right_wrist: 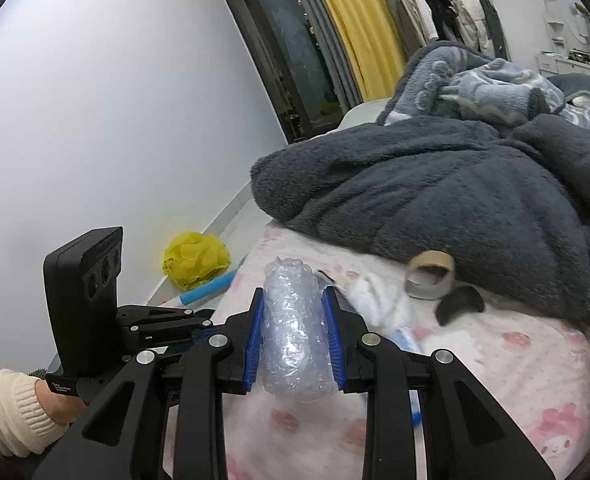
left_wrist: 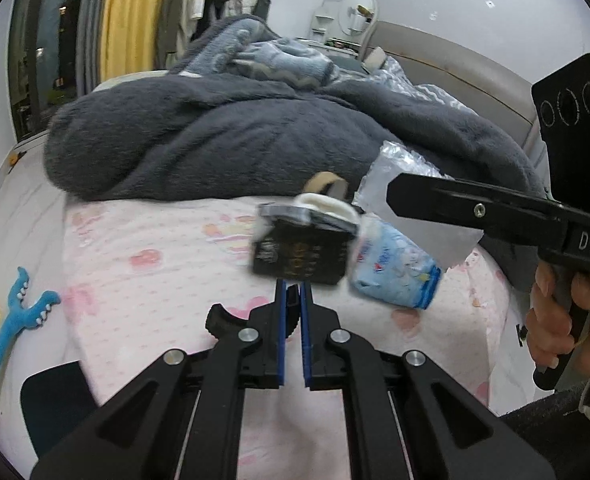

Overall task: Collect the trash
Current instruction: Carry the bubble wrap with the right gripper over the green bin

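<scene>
— What have the tongs got?

— My left gripper (left_wrist: 293, 286) is pinched tight on the bottom edge of a dark packet (left_wrist: 301, 254), lifted above the pink sheet (left_wrist: 155, 280). My right gripper (right_wrist: 291, 308) squeezes a roll of bubble wrap (right_wrist: 293, 328) (clear, crumpled), also above the sheet.

— And farther out?

— A blue-and-white wrapper (left_wrist: 395, 276) just right of the packet, a tape roll (right_wrist: 431, 278) on the sheet against the grey blanket (left_wrist: 235, 136).

The small black box (left_wrist: 301, 254) is motion-blurred, its gold print unreadable. The grey fleece blanket (right_wrist: 435, 200) hides part of the cardboard tape roll (right_wrist: 431, 274).
</scene>
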The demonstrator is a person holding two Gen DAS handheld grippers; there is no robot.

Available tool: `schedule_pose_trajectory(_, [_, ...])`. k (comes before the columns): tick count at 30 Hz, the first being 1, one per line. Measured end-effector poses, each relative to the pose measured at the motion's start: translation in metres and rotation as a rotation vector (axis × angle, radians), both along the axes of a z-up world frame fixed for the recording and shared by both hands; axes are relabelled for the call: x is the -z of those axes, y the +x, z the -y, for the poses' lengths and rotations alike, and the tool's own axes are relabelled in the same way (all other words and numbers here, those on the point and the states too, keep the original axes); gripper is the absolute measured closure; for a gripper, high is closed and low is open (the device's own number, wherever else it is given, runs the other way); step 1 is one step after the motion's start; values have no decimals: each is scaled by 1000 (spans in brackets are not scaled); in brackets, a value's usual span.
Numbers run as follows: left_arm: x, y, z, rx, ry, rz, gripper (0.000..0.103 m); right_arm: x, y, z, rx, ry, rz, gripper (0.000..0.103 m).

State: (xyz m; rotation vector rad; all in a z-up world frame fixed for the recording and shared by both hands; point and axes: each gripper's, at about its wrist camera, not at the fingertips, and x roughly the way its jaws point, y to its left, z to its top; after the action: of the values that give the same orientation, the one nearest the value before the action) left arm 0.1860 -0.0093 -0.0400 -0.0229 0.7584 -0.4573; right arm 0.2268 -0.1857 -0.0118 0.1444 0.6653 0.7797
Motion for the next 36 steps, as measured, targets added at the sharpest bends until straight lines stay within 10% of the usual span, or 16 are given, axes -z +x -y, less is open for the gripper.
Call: schedule_pose_trajectory(36, [60, -21, -202, -348, 56, -295, 96, 15, -3, -214, -153, -155, -81, 74])
